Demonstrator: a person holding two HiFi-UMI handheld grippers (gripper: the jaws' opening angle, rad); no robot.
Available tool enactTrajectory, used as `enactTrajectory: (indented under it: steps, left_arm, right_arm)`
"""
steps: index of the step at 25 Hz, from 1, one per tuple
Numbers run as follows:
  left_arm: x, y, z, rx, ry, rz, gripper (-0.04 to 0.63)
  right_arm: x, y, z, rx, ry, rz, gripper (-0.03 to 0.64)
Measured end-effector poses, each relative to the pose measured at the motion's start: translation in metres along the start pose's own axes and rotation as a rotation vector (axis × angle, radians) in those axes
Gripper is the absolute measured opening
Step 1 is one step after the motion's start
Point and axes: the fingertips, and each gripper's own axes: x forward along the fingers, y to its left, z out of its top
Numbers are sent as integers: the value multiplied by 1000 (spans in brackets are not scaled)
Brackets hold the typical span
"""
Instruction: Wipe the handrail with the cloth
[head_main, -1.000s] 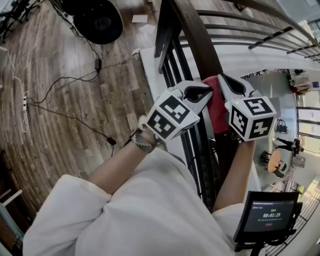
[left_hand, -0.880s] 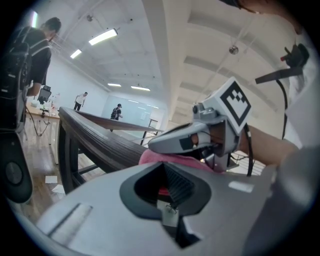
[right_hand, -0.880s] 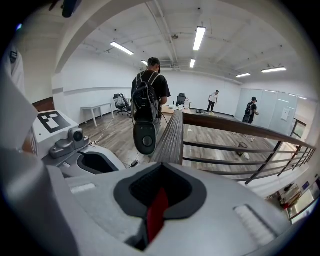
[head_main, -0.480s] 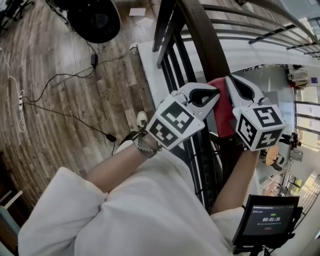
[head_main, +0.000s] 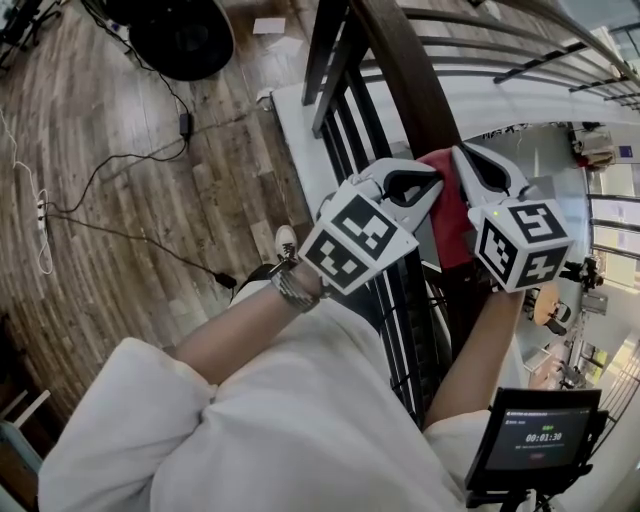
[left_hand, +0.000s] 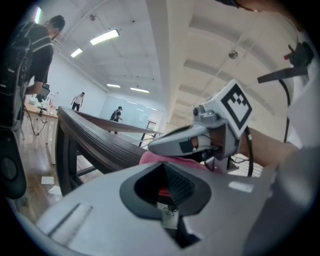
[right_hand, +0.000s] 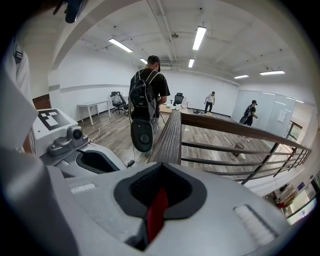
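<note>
A dark wooden handrail (head_main: 405, 75) runs from the top centre down to the right. A red cloth (head_main: 447, 215) lies draped over it between my two grippers. My left gripper (head_main: 432, 183) comes in from the left and is shut on the cloth's left edge; red cloth (left_hand: 161, 191) shows between its jaws. My right gripper (head_main: 460, 156) reaches from the right and is shut on the cloth's other side, with a red strip of cloth (right_hand: 157, 215) pinched in its jaws. From the right gripper view the handrail (right_hand: 170, 132) stretches ahead.
Black balusters (head_main: 345, 130) stand under the rail, with a drop to a lower floor (head_main: 560, 190) on the right. A round black stand (head_main: 180, 32) and cables (head_main: 120, 165) lie on the wooden floor. A timer screen (head_main: 540, 437) sits at the bottom right. A person with a backpack (right_hand: 147, 97) stands ahead.
Both grippers stay shut on the cloth at the same spot on the rail. Only the head view has shifted a little.
</note>
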Motion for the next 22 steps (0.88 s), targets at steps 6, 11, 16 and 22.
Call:
enactTrajectory:
  steps: [6,11,16,22]
  left_arm:
    - [-3,10,2,-10,-8,4,8]
    - [-3,22,7,-45,-24,7,8]
    - [-4,31,6,-43,-17,22,8]
    - [-6,37,9,-20,1,44,6]
  right_arm:
    - [9,1,5,18,-6,17,5]
    - [18,-3,15,11,-5,12,5]
    - [27,-2,18,0,-1,5,5]
    - [34,-2,23,3,-4,9,5]
